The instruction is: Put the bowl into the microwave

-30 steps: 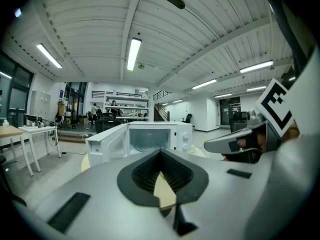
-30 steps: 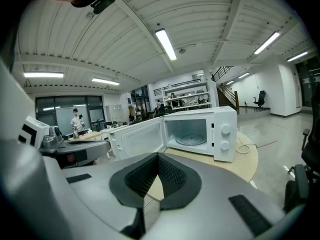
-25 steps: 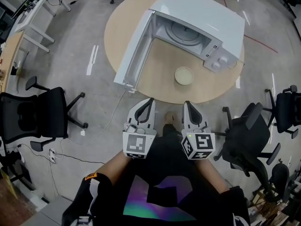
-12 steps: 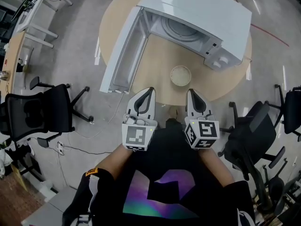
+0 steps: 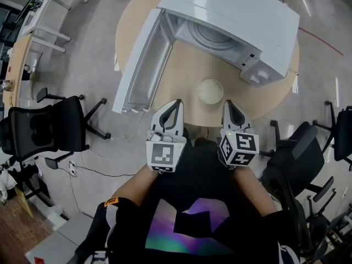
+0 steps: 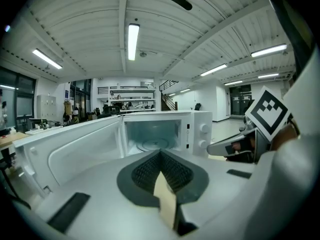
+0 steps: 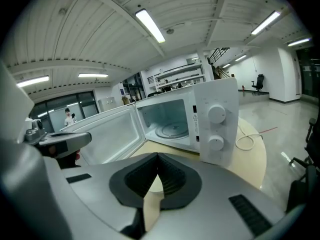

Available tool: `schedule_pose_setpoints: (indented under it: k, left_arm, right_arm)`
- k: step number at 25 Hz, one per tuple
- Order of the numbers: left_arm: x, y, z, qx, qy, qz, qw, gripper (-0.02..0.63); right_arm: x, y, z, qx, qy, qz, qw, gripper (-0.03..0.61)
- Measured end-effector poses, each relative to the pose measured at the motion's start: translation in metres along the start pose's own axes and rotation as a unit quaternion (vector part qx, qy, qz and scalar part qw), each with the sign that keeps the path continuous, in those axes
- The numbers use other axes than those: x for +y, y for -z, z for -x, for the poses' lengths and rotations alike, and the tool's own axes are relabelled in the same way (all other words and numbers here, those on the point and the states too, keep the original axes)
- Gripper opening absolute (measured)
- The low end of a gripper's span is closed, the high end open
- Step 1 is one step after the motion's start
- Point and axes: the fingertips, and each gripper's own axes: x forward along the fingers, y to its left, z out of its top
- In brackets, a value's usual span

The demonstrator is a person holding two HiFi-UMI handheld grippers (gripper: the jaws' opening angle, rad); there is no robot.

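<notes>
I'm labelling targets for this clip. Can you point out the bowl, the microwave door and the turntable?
bowl (image 5: 210, 91): head view, centre of its inside.
microwave door (image 5: 142, 65): head view, inner window panel.
turntable (image 7: 172, 130): right gripper view, glass plate's middle.

The person holds both grippers out in front of the body, side by side and level, a gap between them. The left gripper and the right gripper both point forward and away from the torso. The left forearm and right forearm run straight behind them, elbows tucked near the sides. Each gripper carries its marker cube facing up. On the left gripper the jaws meet at the tips; the right gripper has its jaws closed the same way.
</notes>
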Motion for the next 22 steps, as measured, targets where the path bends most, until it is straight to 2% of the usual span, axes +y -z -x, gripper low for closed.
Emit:
schedule_pose_setpoints:
  k: [3,7,12,17,18,19,22]
  left_arm:
    - [0.005,0.004,-0.01,-0.004,0.005,0.002,1.0,0.043]
    - [0.011,0.015,-0.023,0.02,0.017,0.002,0.9997,0.044]
    - [0.01,0.023,-0.039,0.031,0.042,0.005,0.9986,0.044]
    - [0.011,0.037,-0.052,0.048,0.058,0.005,0.9972,0.044]
    - [0.01,0.04,-0.054,0.051,0.06,0.006,0.9968,0.044]
    - [0.01,0.043,-0.056,0.054,0.063,0.006,0.9965,0.044]
    - [0.012,0.048,-0.063,0.061,0.066,0.005,0.9959,0.044]
  right_arm:
    - [-0.005,0.01,-0.012,0.019,0.009,-0.011,1.0,0.017]
    - [-0.007,0.029,-0.03,0.059,0.008,-0.049,0.997,0.017]
    - [-0.015,0.052,-0.049,0.103,0.018,-0.11,0.988,0.018]
    - [-0.028,0.067,-0.063,0.125,0.039,-0.144,0.981,0.02]
    - [-0.03,0.069,-0.066,0.128,0.04,-0.151,0.979,0.029]
    - [-0.031,0.072,-0.068,0.131,0.04,-0.158,0.978,0.066]
    - [-0.035,0.077,-0.075,0.14,0.041,-0.172,0.974,0.075]
